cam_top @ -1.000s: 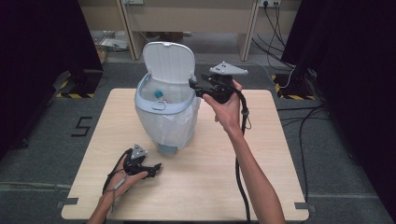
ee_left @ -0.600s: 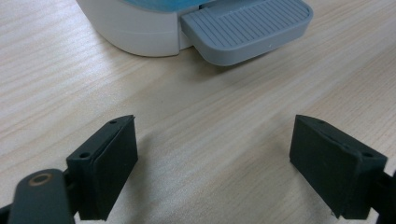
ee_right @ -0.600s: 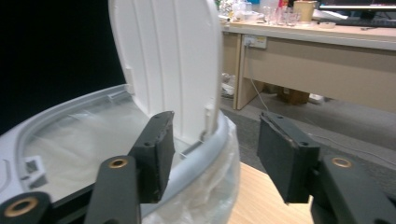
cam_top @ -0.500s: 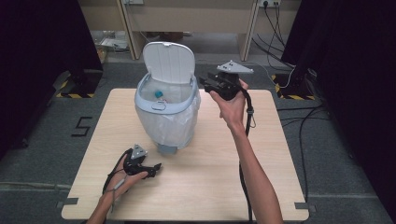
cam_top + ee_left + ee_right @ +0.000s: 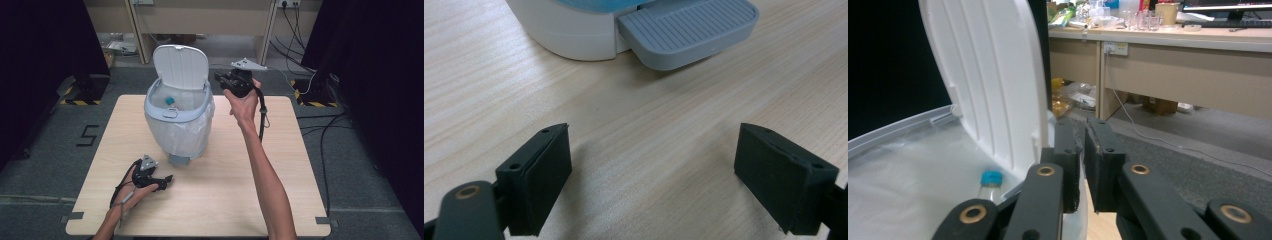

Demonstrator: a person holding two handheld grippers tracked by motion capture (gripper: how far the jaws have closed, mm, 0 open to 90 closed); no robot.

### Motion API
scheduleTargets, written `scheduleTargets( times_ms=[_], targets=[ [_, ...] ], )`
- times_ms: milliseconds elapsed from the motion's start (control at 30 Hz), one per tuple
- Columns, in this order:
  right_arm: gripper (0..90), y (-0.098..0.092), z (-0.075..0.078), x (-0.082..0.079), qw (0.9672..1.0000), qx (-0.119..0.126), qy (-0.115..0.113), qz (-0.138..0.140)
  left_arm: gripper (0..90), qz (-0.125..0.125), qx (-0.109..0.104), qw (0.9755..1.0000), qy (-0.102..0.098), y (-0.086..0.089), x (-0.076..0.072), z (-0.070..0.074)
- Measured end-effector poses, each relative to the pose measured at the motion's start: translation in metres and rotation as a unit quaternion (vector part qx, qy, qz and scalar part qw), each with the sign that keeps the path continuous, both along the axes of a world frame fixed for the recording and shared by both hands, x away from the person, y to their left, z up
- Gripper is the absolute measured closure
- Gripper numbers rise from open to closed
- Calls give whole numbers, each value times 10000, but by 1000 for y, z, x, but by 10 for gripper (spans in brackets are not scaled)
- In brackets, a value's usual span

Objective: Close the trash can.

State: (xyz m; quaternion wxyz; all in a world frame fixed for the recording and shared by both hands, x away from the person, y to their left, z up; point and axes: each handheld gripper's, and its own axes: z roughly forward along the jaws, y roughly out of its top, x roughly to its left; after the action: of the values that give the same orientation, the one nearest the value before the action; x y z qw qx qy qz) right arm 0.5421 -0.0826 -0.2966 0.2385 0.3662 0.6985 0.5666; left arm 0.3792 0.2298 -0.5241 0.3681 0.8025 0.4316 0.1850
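- On the pale wooden table: one white and pale-blue plastic pedal bin, lined with a clear bag, hinged white lid upright and open.
- Inside the bin, down in the liner: one clear plastic bottle with a turquoise cap, also seen past the lid in the right gripper view; drop-off judged done.
- Beside the lid's right edge, raised above the table: right gripper, jaws just closing to a near-touching gap, nothing between the pads.
- Near the table's front-left, resting low on the wood: left gripper, jaws spread wide and empty, aimed at the ribbed grey foot pedal at the bin's base, near it but apart.
- Probably left to do: closing the lid, likely by a nudge from the clenched right gripper; lid still fully up, so that step not yet done.
- Count: one bin, one lid, one pedal, one bottle, two grippers, one table.
- Beyond the table: grey floor, trailing cables, a bench with clutter in the right gripper view; none judged part of the work.
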Motion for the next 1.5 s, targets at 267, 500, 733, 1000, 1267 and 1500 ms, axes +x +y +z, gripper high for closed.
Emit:
scheduleTargets(
  times_ms=[267,500,733,1000,1267,1500],
  targets=[
    [843,5,-1,11,10000,42,71,49,140,-9,-1,10000,7,0,0,0],
    [839,11,-4,18,9997,55,168,150,140,-14,-1,10000,13,0,0,0],
    [837,12,0,29,9988,123,276,387,141,7,-12,10000,-9,0,0,0],
    [857,9,5,25,9983,178,141,539,140,5,-4,10000,-13,0,0,0],
    [858,6,6,28,9970,313,117,703,140,14,7,10000,6,0,0,0],
    [875,10,12,19,9960,169,4,879,140,16,8,10000,17,0,-1,0]
  ],
)
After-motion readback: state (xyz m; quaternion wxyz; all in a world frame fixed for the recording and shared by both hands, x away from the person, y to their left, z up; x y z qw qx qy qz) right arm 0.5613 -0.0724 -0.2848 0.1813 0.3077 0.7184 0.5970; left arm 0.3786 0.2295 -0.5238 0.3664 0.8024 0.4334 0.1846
